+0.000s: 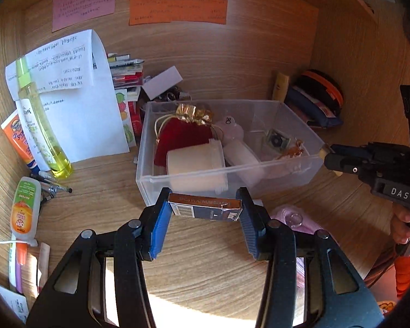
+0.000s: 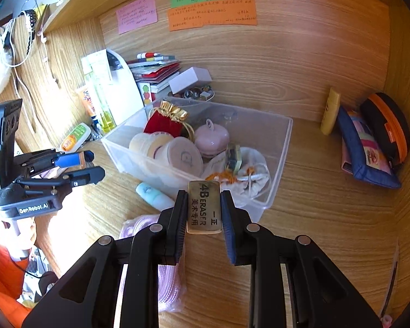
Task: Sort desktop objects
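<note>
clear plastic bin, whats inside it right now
Inside the clear plastic bin: red pouch, cream tubs, pink jar, white drawstring bag. Whatever lies beneath them is covered.

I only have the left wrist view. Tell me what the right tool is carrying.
Observer: The right tool grips a 4B eraser, upright between its pads.
Operator: Say what lies just before the clear bin on that side.
Observer: A small pale green tube lies against the clear bin.
Operator: Confirm my box is secure.
Observer: From the right wrist, the left tool shows the blade box between its fingers.
</note>
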Demonstrator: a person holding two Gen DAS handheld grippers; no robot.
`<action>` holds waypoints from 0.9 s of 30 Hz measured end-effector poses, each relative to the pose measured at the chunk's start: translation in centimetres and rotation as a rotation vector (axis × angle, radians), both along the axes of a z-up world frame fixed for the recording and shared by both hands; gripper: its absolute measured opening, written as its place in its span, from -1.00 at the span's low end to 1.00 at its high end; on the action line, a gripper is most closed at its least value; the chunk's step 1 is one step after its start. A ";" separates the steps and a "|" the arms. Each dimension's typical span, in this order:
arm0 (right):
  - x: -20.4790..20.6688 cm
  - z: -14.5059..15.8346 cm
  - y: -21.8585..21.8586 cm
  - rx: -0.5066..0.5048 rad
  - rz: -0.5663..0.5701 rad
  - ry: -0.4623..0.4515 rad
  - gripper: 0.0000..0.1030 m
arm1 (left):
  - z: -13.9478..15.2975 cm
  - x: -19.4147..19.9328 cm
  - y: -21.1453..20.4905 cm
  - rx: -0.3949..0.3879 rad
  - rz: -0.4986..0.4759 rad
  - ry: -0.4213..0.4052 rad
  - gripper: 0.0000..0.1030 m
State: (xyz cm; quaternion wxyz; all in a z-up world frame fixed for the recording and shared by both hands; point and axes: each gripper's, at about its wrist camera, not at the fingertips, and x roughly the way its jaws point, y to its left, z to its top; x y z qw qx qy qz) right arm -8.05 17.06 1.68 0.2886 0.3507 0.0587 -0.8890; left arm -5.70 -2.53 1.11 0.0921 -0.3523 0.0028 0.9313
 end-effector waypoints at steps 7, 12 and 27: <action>-1.8 0.1 -0.7 0.003 0.007 -0.002 -0.58 | 0.8 -3.2 -0.8 0.009 -0.001 0.003 -0.08; -3.4 -0.5 -1.6 0.019 0.011 -0.028 -0.58 | 0.1 -5.1 -1.3 -0.001 0.006 -0.015 -0.08; -5.6 -2.0 -3.3 0.053 0.034 -0.062 -0.58 | -1.5 -7.0 -1.7 -0.006 0.011 -0.036 -0.08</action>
